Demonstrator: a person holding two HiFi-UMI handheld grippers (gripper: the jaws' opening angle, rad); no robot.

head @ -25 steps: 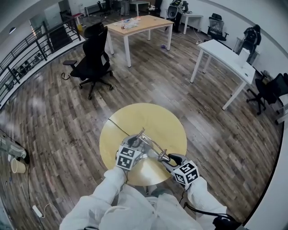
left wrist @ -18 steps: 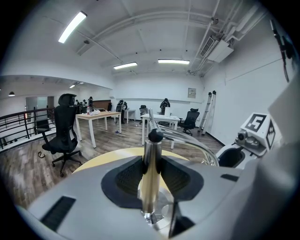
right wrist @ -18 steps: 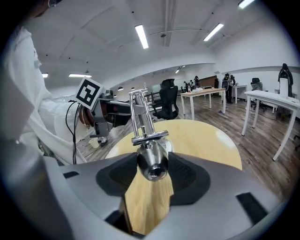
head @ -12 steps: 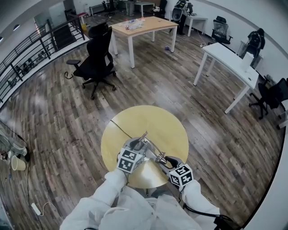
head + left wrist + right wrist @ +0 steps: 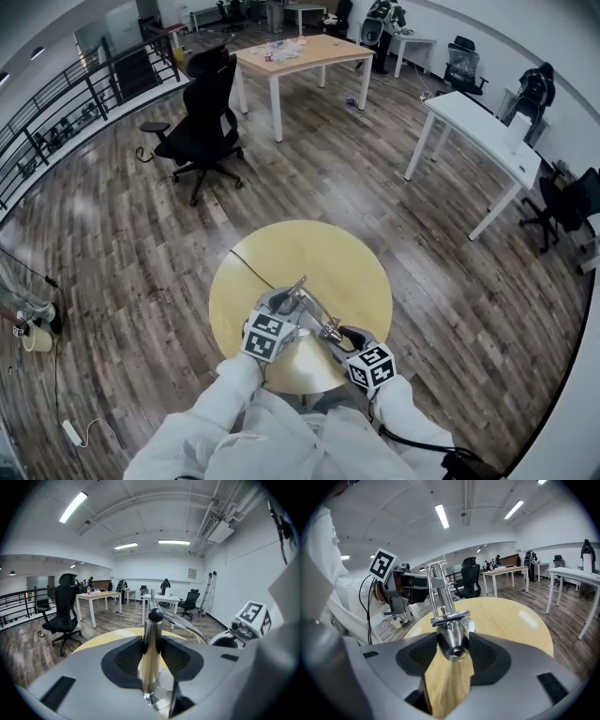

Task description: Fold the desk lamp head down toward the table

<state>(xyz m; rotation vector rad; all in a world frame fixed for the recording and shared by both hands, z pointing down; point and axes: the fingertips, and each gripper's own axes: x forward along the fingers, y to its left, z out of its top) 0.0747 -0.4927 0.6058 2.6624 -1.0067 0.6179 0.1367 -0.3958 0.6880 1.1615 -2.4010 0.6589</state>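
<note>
A chrome desk lamp (image 5: 309, 305) stands near the front of the round yellow table (image 5: 309, 258). My left gripper (image 5: 283, 311) is shut on the lamp's upright post (image 5: 150, 653), just above its round base (image 5: 157, 693). My right gripper (image 5: 343, 335) is shut on the cone-shaped lamp head (image 5: 452, 641), which hangs over the tabletop at the end of the thin two-rod arm (image 5: 438, 590). In the head view the arm (image 5: 314, 305) slopes from the post toward my right gripper. Each gripper view shows the other gripper's marker cube (image 5: 253, 616) (image 5: 383, 564).
A black cable (image 5: 248, 267) runs across the table's left part from the lamp. A black office chair (image 5: 202, 122), a wooden desk (image 5: 300, 52) and a white desk (image 5: 478, 122) stand farther off on the wood floor. A paper cup (image 5: 37, 337) sits at the far left.
My right gripper has shifted a little left, toward the left gripper, with the lamp head in it. The left gripper stays on the post.
</note>
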